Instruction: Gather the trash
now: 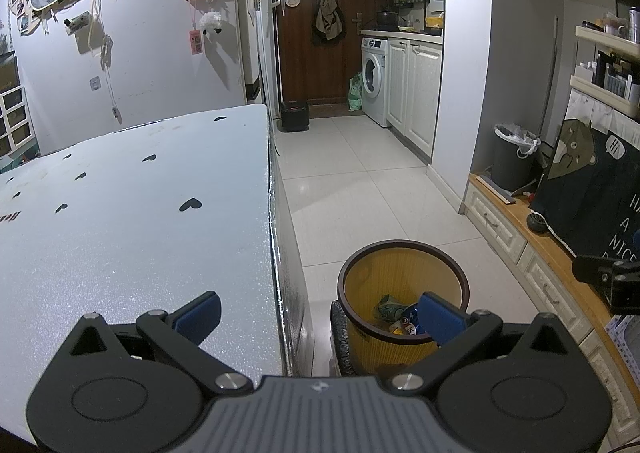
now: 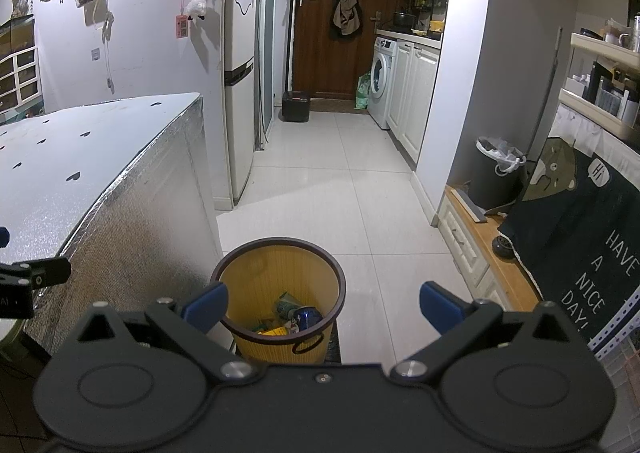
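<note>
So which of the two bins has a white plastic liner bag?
The dark grey bin by the far wall; the nearer yellow ribbed bin has none, only trash.

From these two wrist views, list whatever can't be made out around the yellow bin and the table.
- Yellow ribbed wastebasket: its base is hidden by the right gripper body in the right wrist view, and by the left gripper in the left wrist view.
- Crumpled trash inside the bin: too small and dim to identify; partly covered by a blue finger pad in the left view.
- White heart-print tabletop: cut off by the left frame edge.
</note>
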### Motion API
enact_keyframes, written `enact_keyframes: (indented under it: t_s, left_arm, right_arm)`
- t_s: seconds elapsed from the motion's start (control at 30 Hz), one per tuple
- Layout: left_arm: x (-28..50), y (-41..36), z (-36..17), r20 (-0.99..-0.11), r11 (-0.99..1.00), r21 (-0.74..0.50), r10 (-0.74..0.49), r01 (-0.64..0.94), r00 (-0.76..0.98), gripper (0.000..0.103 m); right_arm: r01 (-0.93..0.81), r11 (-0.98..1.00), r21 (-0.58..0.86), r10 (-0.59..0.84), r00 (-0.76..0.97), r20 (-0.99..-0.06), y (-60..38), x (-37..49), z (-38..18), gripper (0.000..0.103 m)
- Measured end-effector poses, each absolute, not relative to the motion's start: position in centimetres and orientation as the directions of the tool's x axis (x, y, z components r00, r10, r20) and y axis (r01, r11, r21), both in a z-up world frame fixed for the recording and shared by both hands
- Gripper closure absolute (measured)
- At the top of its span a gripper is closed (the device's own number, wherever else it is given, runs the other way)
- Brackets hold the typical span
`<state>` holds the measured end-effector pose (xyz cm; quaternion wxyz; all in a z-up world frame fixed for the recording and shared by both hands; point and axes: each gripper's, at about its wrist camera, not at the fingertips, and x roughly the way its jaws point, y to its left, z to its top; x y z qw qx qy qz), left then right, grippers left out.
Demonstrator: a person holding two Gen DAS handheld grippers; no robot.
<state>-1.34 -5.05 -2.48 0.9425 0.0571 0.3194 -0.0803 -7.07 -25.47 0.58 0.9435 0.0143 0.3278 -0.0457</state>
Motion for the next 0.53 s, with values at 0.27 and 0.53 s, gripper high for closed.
enact_keyframes:
  t_s: [0.27, 0.53]
  left_arm:
    - [-1.29, -5.10, -2.34, -0.609, 0.981, 0.052, -0.117, 0.186, 0.784, 0.000]
    - [-1.36, -5.33, -2.18, -0.608, 0.982, 0.045, -0.119, 0.183, 0.785, 0.000]
  right_arm:
    - [0.095, 0.996, -0.003, -0.076, 0.783, -0.617, -25.45, -7.10, 0.78, 0.000]
    - [0.095, 0.995, -0.002, -0.076, 0.783, -0.618, -25.45, -7.09, 0.87, 0.000]
